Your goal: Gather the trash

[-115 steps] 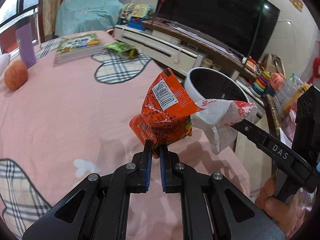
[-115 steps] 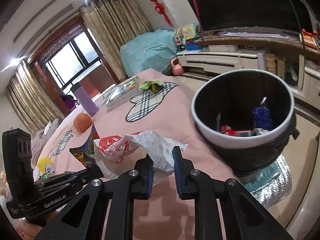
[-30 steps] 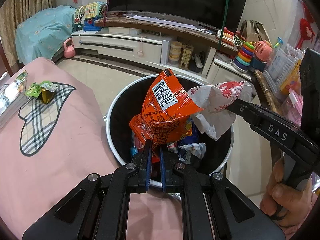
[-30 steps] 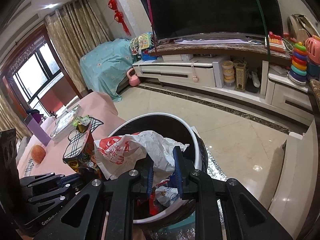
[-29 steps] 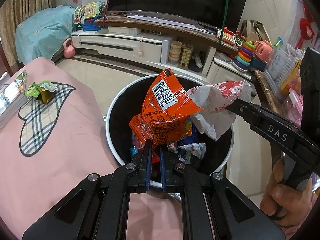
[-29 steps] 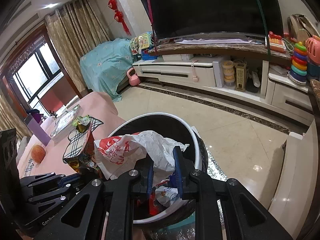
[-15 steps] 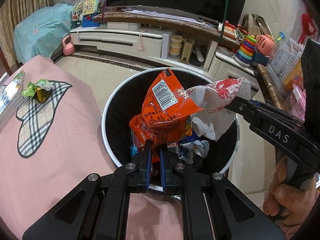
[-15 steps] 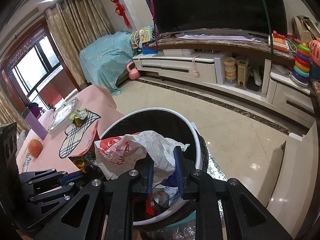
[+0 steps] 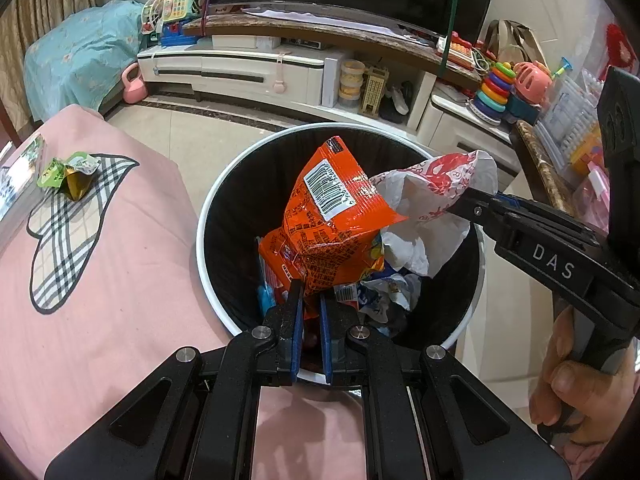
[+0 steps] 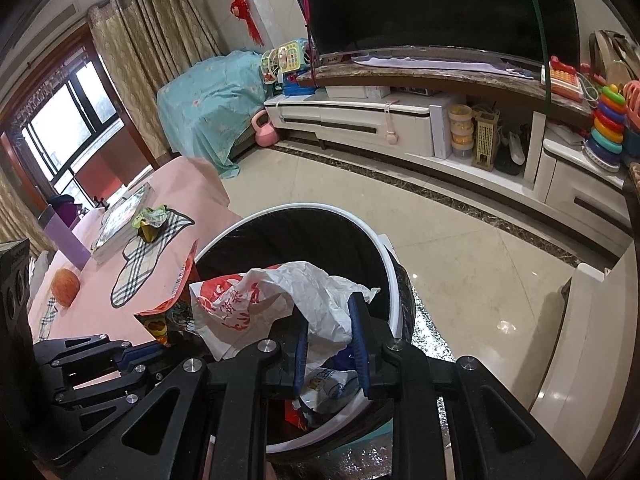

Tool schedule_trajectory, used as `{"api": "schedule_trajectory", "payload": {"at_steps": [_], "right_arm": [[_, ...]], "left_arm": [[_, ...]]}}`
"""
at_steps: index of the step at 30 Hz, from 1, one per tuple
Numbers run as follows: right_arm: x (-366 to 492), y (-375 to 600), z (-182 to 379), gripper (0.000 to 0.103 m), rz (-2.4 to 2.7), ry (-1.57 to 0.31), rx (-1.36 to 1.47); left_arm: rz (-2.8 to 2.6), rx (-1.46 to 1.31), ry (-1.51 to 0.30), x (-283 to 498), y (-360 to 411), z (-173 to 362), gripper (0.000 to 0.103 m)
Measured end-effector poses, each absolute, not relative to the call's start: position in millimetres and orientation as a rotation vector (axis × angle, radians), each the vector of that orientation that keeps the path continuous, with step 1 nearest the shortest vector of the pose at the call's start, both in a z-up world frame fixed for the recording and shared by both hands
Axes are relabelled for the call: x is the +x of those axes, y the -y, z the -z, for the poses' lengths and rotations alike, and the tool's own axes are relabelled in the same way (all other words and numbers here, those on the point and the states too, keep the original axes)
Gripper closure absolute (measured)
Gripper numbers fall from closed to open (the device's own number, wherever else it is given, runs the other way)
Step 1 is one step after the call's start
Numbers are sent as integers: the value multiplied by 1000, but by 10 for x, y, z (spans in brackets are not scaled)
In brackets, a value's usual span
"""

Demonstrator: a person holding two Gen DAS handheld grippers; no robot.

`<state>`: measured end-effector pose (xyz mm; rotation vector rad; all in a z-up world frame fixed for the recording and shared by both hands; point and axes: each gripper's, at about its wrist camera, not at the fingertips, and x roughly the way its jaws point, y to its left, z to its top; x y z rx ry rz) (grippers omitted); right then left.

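Nearest, left gripper [image 9: 310, 304] pinched fully closed on the bottom corner of an orange snack bag [image 9: 332, 220], standing up above the open mouth of the bin [image 9: 208, 200]. Just to its right, right gripper [image 10: 328, 320] nearly closed, pads clamped on a crumpled white paper bag with red print [image 10: 280, 296], likewise over the opening, the two pieces touching. Likely trouble on release: light, stiff packaging catching on the pads or on each other and tipping sideways; could slide off the near rim onto the pink tablecloth [image 9: 100, 280] or over the right edge to the floor, especially with the white bag reaching close to the right rim. Also possible: a pad snagging the black liner if lowered further. Inside the bin, black-lined with a white rim: a loose heap of wrappers [image 9: 384, 292], blue, white and red, filling only the bottom, so plenty of room. Farther left on the cloth, not yet collected: a green and gold wrapper [image 9: 70, 170] beside a book [image 10: 116, 224]; farther along the table, an orange fruit [image 10: 66, 286] and a purple cup [image 10: 64, 236], probably not trash.
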<state>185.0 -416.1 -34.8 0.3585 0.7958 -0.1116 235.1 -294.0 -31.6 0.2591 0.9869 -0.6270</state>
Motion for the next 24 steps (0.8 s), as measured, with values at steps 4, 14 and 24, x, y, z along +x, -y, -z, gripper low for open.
{"api": "schedule_trajectory", "payload": {"at_steps": [4,14,24], "right_arm": [[1854,4173,341,81,111,-800,355],[1844,4185,332,58,105,-807,359],[1656,4092,225,26,86,-769,391]], "left_arm": [[625,256,-993,2359,2927,310,94],[596,241,-970,2336,2819,229,62],[558,183,-943,2245,2506,134,42]]}}
